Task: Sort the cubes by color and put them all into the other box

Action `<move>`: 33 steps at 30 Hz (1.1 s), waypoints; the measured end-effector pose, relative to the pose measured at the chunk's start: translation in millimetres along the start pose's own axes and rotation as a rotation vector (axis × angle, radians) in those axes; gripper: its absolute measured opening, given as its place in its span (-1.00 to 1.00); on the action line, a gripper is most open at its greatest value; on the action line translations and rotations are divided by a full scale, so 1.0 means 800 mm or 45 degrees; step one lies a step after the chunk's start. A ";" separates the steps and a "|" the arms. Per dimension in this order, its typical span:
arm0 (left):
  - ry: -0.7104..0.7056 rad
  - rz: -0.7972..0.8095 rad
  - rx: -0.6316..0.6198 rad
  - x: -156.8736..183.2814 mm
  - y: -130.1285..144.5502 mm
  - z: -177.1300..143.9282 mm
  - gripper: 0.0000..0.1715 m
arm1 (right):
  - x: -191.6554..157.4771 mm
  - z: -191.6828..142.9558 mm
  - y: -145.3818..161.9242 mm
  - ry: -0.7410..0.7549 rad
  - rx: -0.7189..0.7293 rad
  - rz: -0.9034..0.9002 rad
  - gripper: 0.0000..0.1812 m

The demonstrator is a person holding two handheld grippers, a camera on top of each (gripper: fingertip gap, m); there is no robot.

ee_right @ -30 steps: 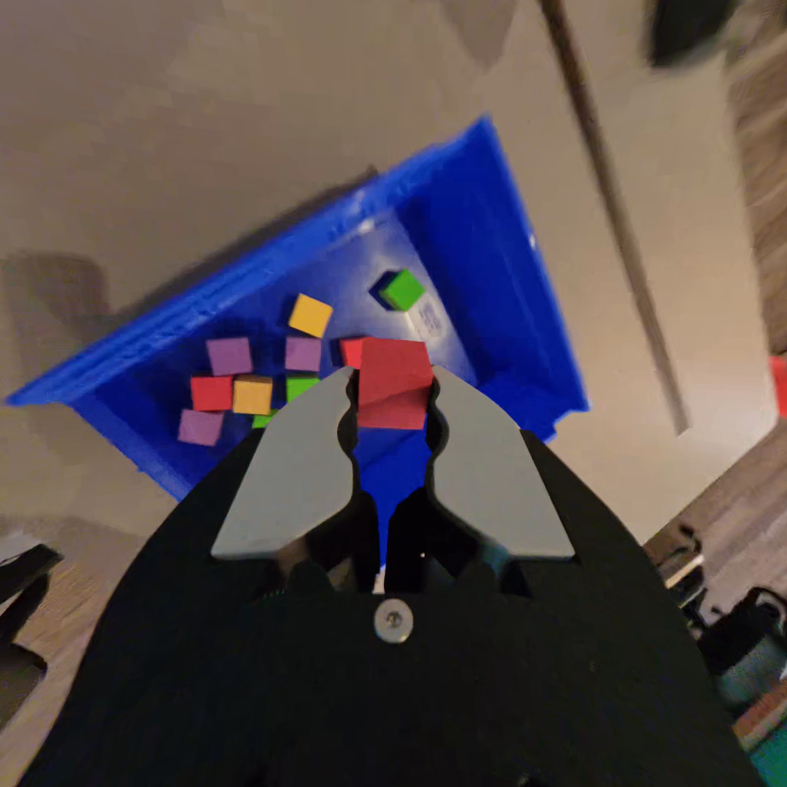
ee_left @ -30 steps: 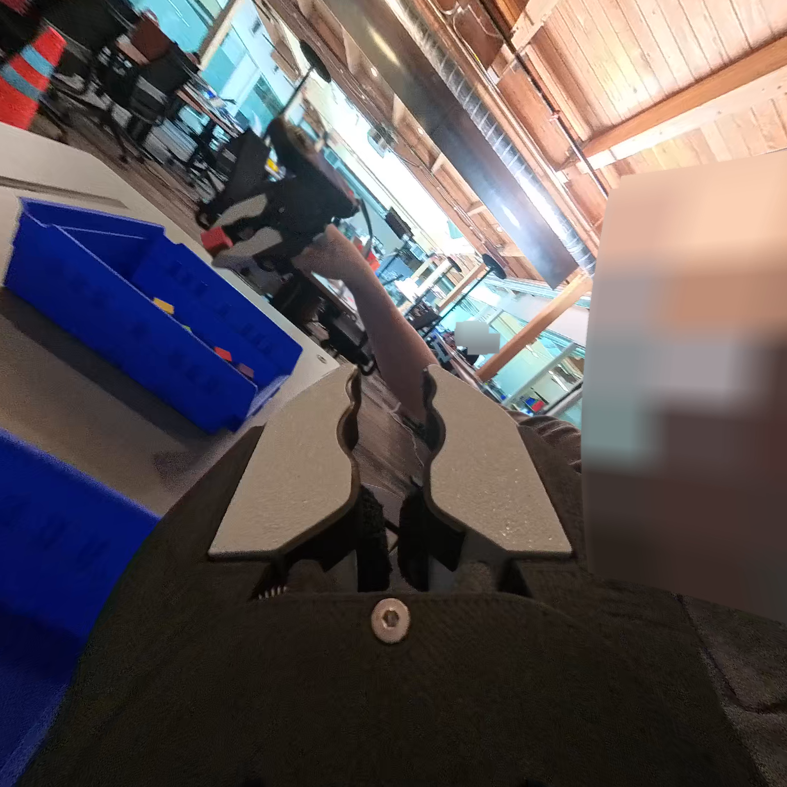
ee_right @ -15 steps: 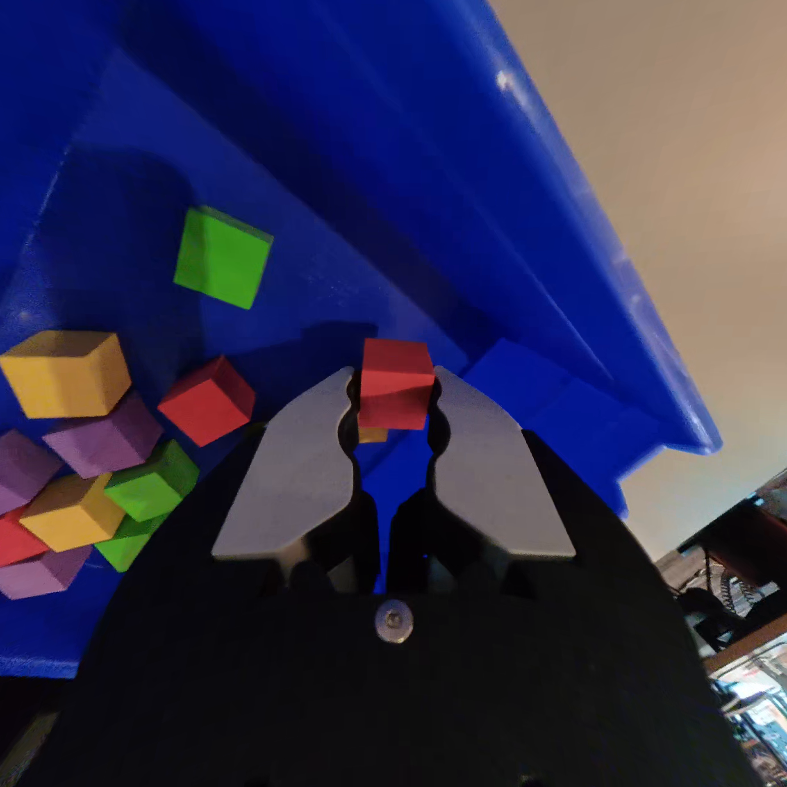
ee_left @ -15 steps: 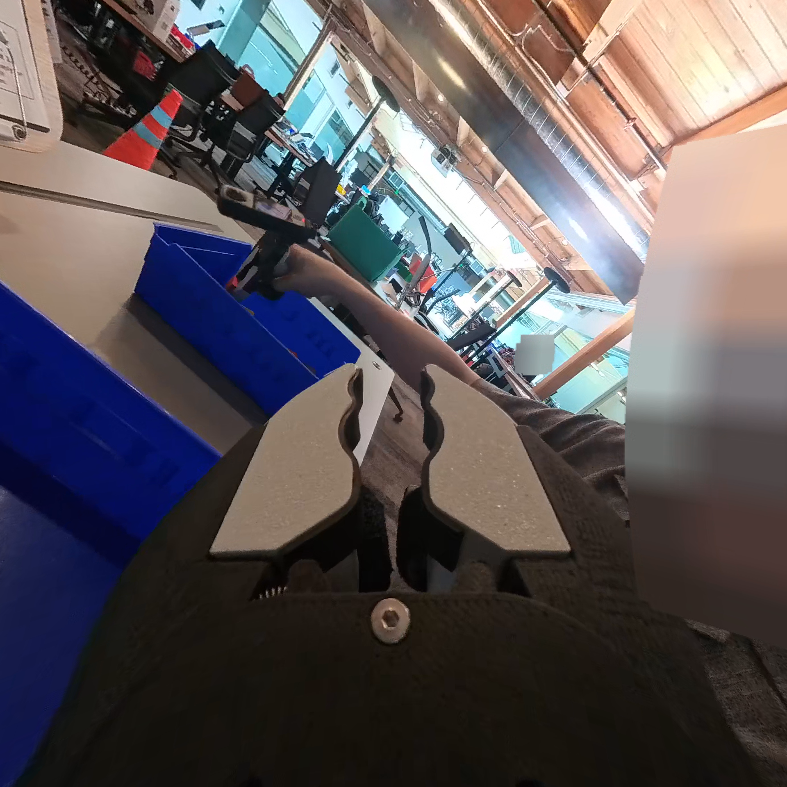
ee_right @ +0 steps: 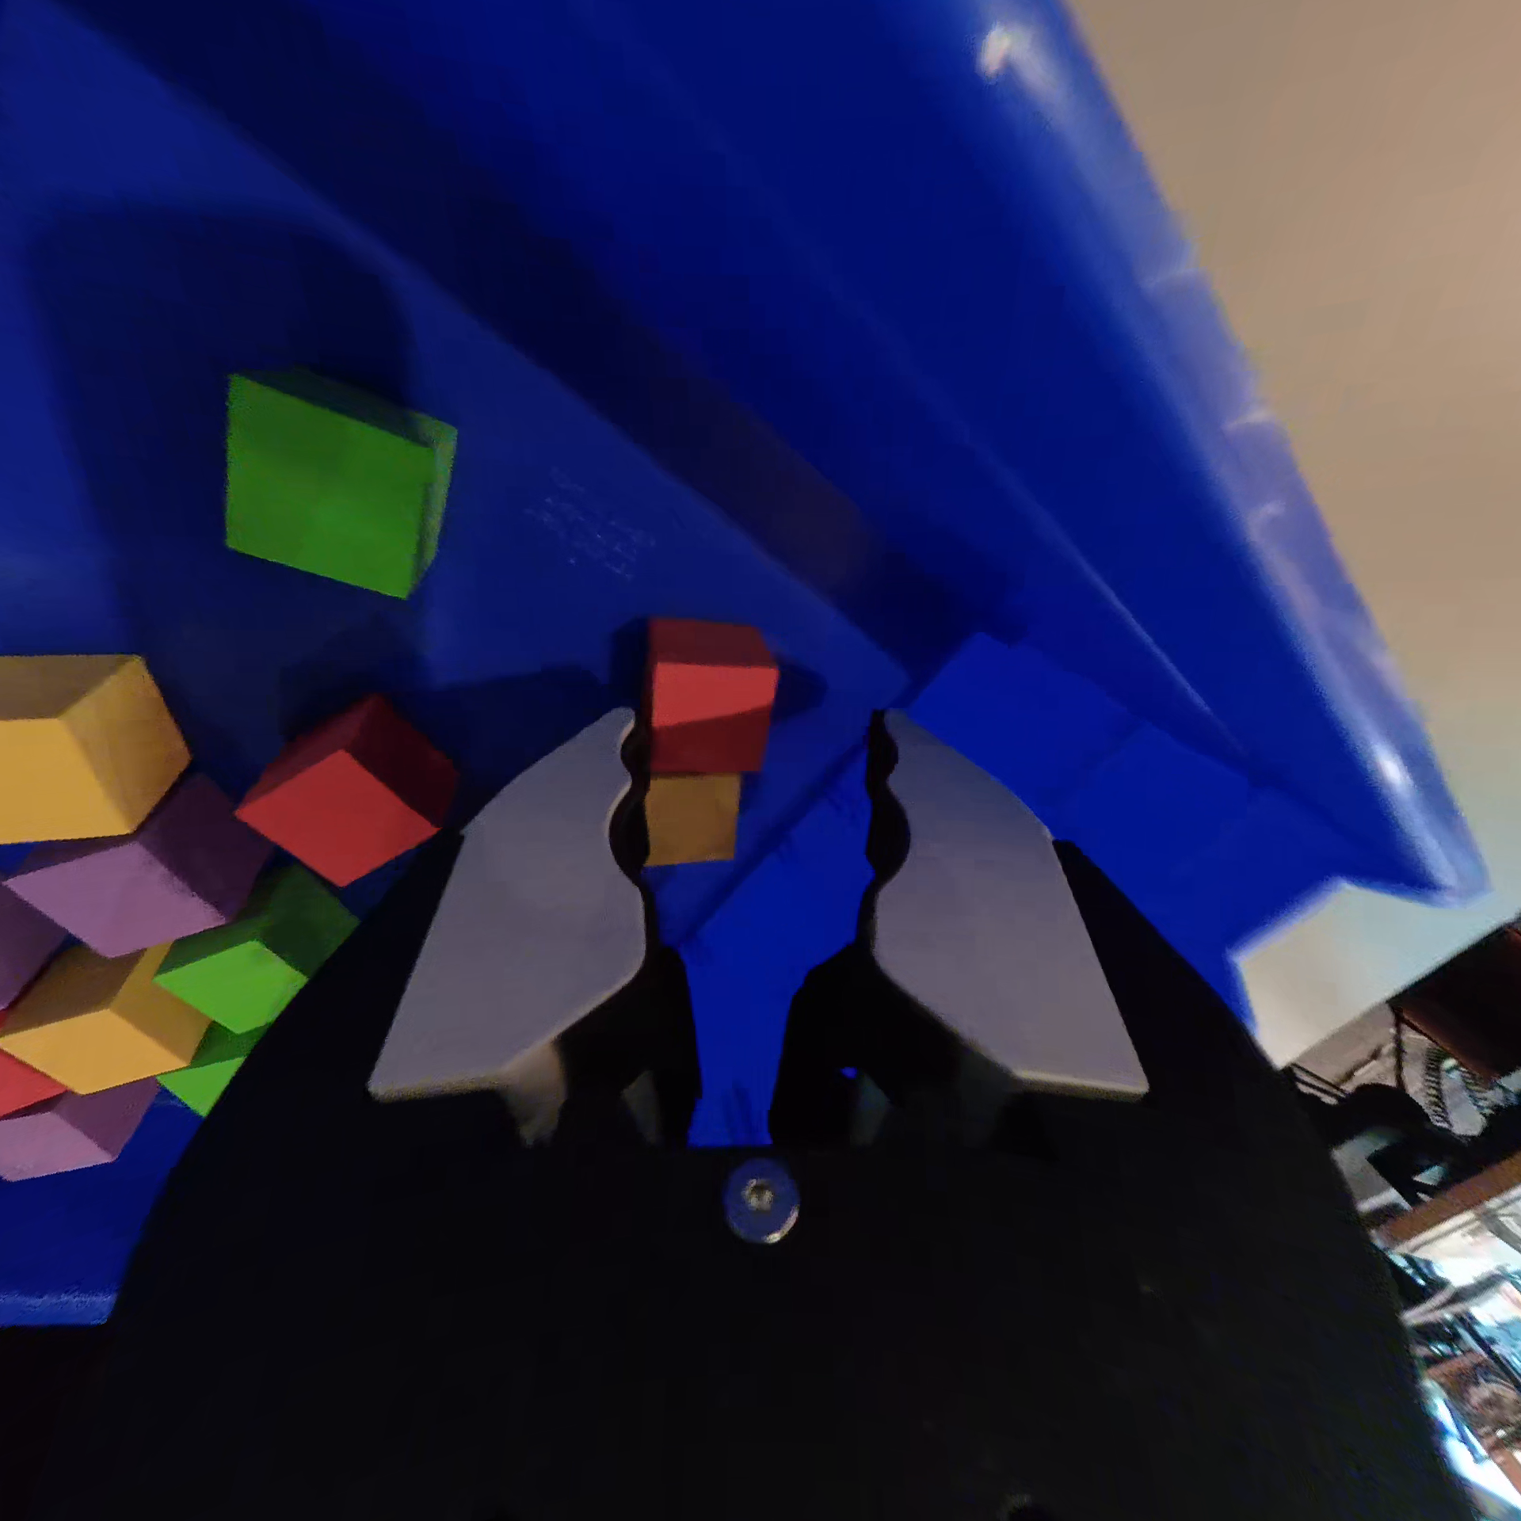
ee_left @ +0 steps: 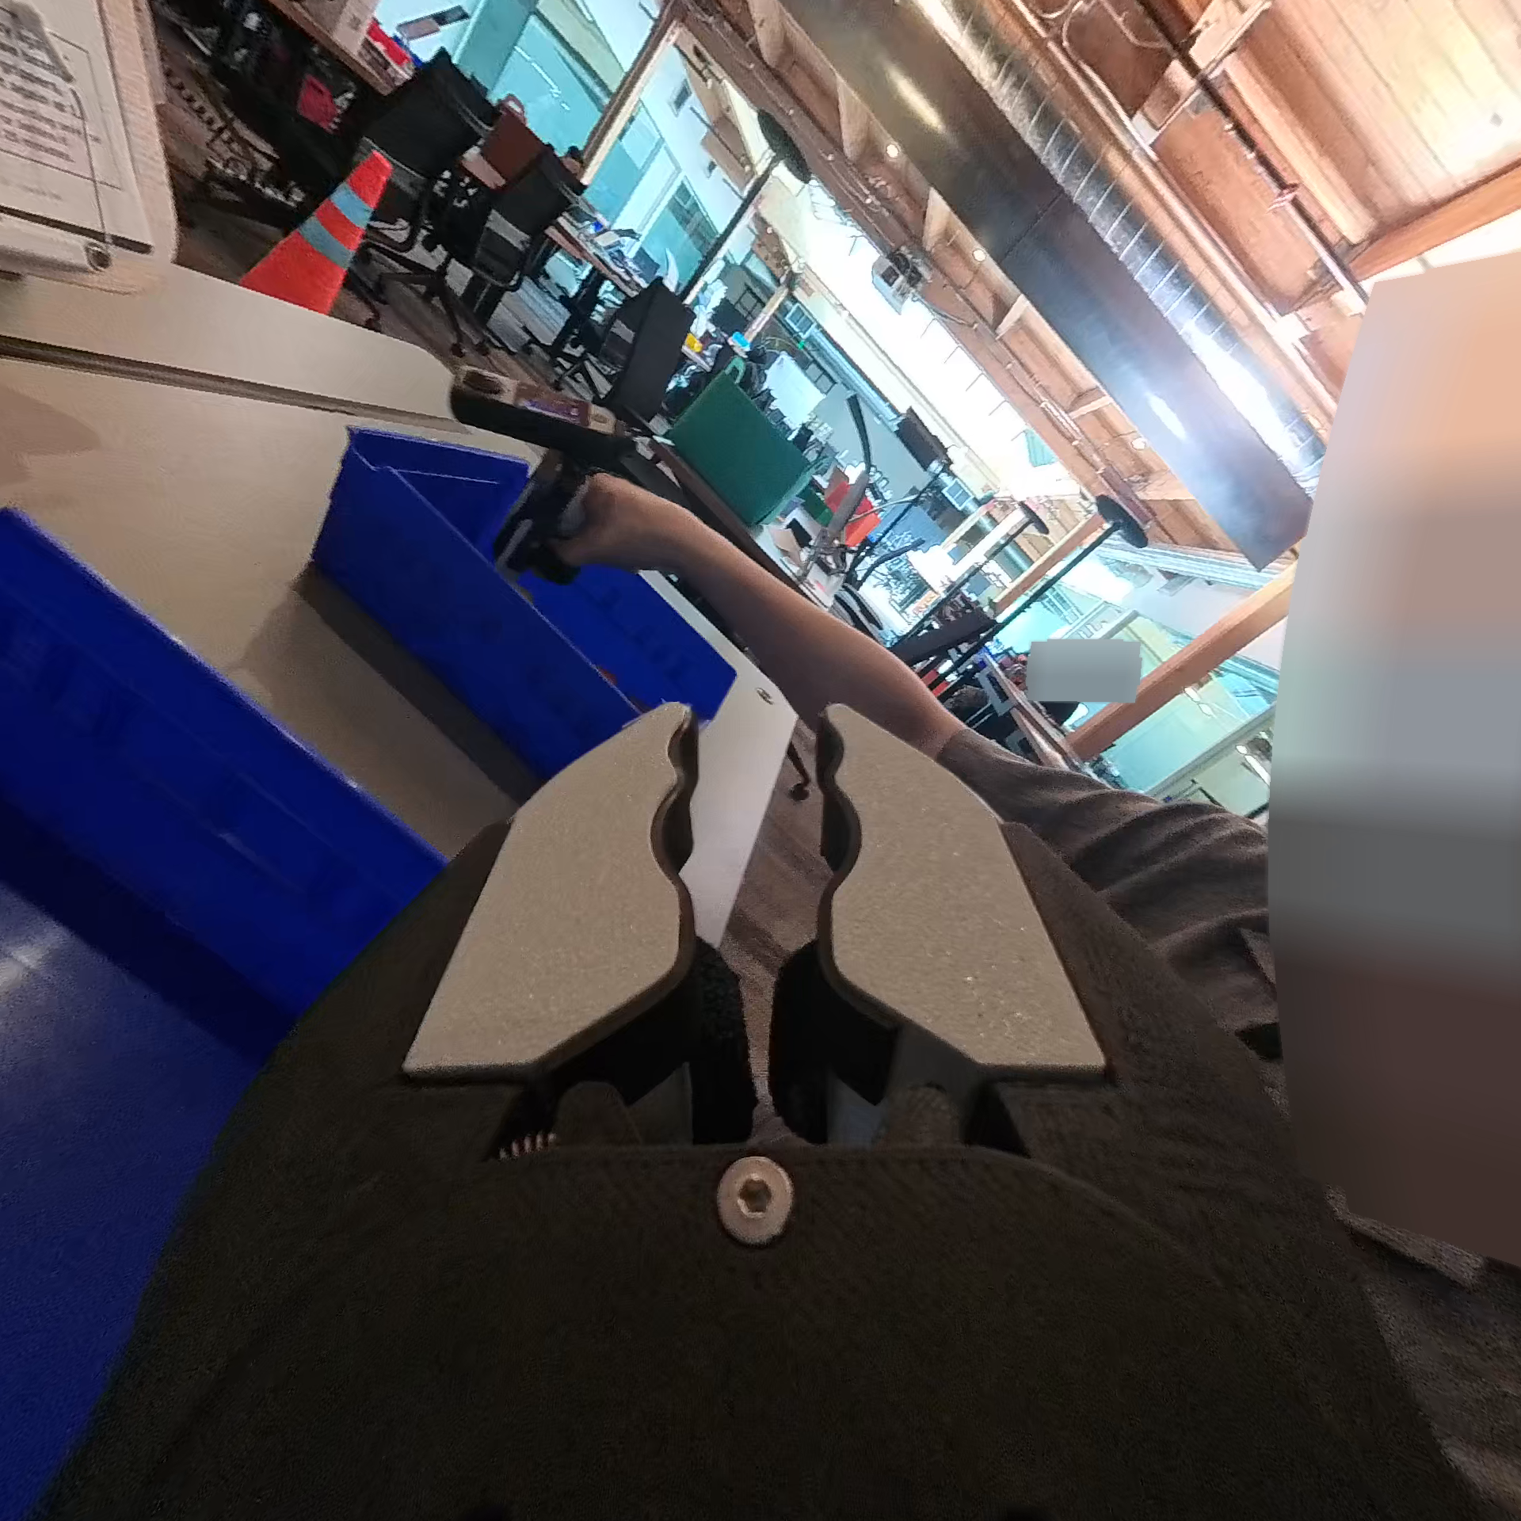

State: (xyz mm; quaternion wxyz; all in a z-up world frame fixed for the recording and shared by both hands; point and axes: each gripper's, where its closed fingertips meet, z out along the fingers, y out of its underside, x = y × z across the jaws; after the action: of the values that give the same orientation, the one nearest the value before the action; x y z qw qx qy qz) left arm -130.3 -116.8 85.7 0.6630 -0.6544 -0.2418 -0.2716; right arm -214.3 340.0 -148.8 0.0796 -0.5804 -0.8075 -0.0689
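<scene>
My right gripper is open, low inside a blue bin. A red cube sits just off its left fingertip, resting on a yellow cube, free of the right finger. More cubes lie to the left: a green one, a red one, a yellow one and a purple one. My left gripper is slightly open and empty, held above a near blue bin. It looks across at the right gripper dipping into the far blue bin.
Both bins stand on a beige table. A person's arm reaches over the table edge to the far bin. An orange cone and office chairs stand beyond the table. A white sheet on a board is at the top left.
My right gripper went down into the bin and opened, letting go of the red cube onto a yellow cube. My left gripper has swung so the far bin shifted in its view.
</scene>
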 end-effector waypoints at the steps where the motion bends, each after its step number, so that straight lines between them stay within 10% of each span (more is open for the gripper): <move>1: -0.039 0.010 -0.005 -0.008 -0.003 0.002 -0.68 | 0.001 -0.006 -0.001 0.012 0.020 -0.003 -0.43; 11: -1.090 0.309 -0.539 -0.239 -0.011 0.016 -0.29 | -0.048 -0.153 -0.015 0.143 0.635 -0.070 -0.59; 33: -1.021 0.903 -1.034 -0.376 0.035 0.060 -0.45 | -0.103 -0.203 0.023 0.271 0.940 -0.319 -0.62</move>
State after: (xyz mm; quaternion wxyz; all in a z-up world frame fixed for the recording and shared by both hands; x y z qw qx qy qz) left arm -330.7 -55.4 -137.0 0.2724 -0.9418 -0.1184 0.1572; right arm -162.7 236.5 -7.2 0.3568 -0.3995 -0.8298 0.1568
